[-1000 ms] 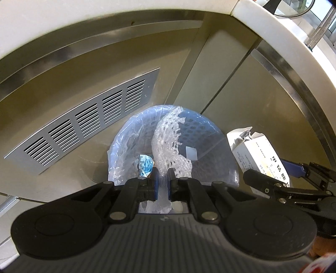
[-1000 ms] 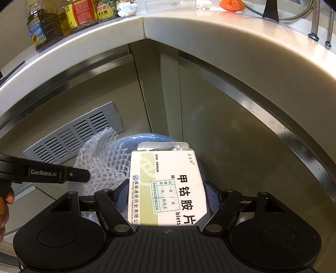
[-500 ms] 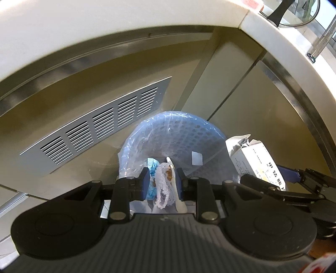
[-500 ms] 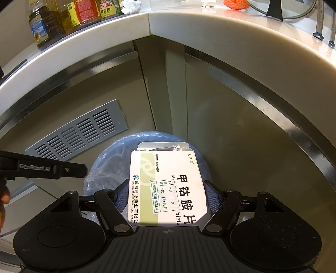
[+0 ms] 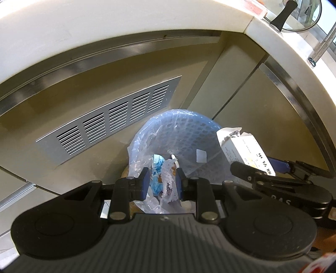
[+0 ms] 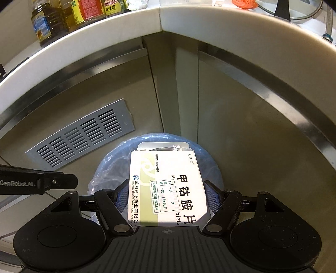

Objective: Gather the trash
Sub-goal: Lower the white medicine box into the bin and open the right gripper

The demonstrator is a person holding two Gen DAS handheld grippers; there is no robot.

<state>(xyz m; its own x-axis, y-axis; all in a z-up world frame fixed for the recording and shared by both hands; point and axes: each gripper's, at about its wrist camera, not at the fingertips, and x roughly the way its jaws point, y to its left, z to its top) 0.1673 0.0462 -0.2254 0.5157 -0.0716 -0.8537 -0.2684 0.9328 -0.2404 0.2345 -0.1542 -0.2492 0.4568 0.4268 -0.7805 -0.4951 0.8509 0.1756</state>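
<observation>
Hovering over the bin (image 5: 189, 134), left gripper (image 5: 161, 184) parted, right gripper (image 6: 167, 197) clamping the medicine box (image 6: 168, 187).

Brushed-metal vent grille (image 5: 109, 120); glossy plastic bin liner (image 5: 184, 134)

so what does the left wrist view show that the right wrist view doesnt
Only the left wrist view looks into the bin: white foam netting and a blue crumpled scrap lie inside, seen between the left tongs.

Only the right wrist view shows the printed face of the medicine box and the bottles on the counter.

Both show the lined bin, the vent grille, the box gripped in the right tongs, and a glass lid on the counter.
</observation>
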